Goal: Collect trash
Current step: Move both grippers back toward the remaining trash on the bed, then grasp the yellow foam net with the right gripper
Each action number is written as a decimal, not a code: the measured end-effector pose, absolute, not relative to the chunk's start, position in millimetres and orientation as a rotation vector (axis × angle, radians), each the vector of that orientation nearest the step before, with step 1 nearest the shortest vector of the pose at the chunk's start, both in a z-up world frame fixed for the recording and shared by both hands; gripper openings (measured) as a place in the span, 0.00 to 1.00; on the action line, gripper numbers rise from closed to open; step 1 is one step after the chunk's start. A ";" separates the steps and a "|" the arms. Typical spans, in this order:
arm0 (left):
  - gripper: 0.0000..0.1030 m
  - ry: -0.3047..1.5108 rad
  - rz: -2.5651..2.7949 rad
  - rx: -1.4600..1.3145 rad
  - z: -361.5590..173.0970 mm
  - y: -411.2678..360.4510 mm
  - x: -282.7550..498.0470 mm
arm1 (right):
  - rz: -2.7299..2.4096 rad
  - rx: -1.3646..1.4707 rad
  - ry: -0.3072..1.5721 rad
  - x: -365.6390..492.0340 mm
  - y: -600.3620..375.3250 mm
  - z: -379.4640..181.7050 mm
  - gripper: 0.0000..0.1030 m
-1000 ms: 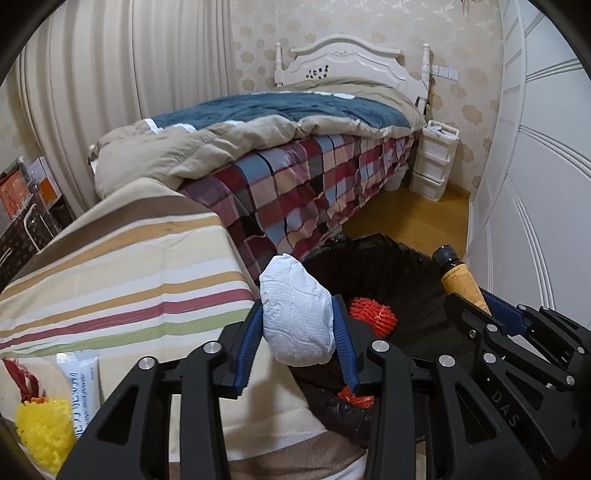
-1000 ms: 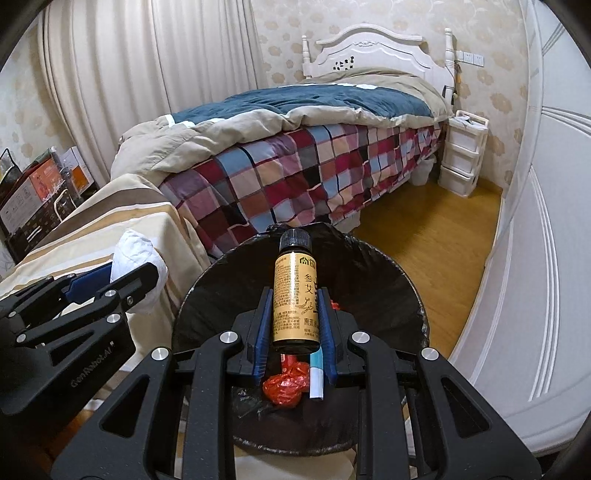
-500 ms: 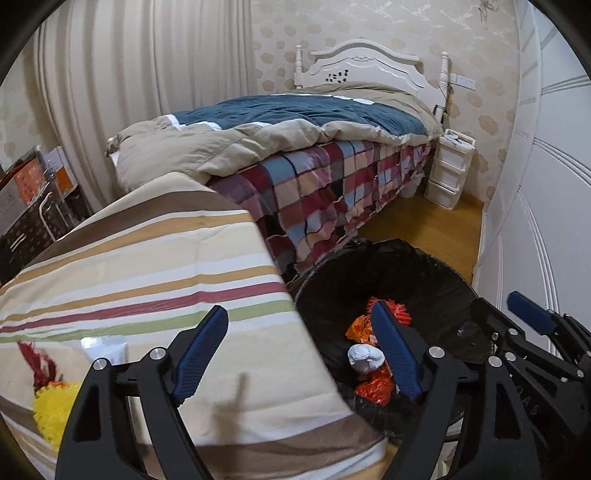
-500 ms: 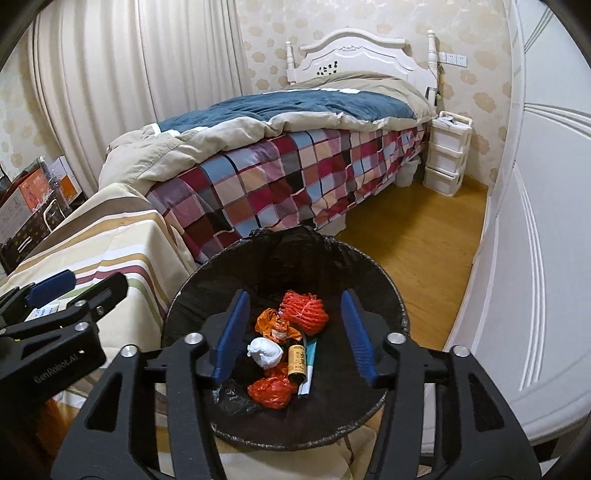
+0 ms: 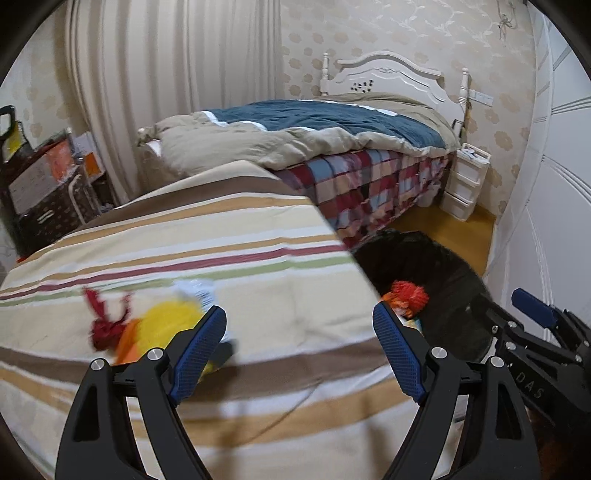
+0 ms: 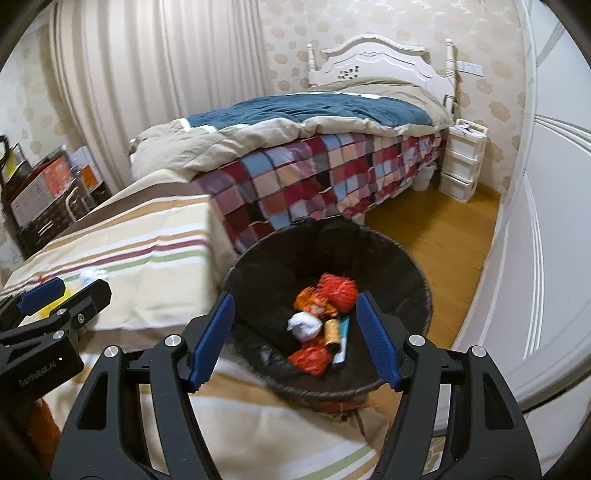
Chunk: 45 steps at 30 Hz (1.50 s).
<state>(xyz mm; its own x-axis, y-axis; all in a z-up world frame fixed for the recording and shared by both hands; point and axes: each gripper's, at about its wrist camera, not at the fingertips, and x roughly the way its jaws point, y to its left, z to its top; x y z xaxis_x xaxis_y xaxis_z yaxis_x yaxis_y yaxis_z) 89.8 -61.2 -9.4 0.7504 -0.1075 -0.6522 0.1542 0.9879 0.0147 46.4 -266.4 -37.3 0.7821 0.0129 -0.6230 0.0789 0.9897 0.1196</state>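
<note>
Right claw (image 6: 295,338) gaping, above trash bin (image 6: 413,266)

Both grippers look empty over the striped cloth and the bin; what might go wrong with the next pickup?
The left gripper is open near the yellow trash, whose red piece and white wrapper lie together, so it may grab only one. The striped cloth is soft and could get pinched.

Patterned wallpaper (image 6: 369,22), cream curtains (image 6: 147,74), white-headboard bed (image 6: 369,55), wooden floor (image 6: 443,236).
</note>
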 end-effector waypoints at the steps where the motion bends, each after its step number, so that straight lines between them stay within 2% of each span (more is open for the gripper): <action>1: 0.79 0.707 -0.130 0.071 -9.9 -54.7 85.2 | -0.030 0.140 0.674 45.0 -263.4 -37.3 0.65; 27: 0.79 0.782 0.114 -0.086 -29.7 108.2 20.7 | 0.299 -0.011 0.702 27.9 -102.3 -22.5 0.65; 45: 0.79 0.757 0.306 -0.166 -31.3 213.5 -2.9 | 0.417 -0.071 0.740 35.2 1.0 -21.9 0.65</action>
<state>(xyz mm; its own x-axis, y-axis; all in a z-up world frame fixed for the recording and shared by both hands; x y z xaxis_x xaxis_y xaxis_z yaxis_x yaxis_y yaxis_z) -2.9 213.5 -31.3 0.6853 0.2126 -0.6965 -0.3311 0.9428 -0.0380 35.2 1.0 -21.9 0.6609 0.3436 -0.6672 -0.3932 0.9158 0.0821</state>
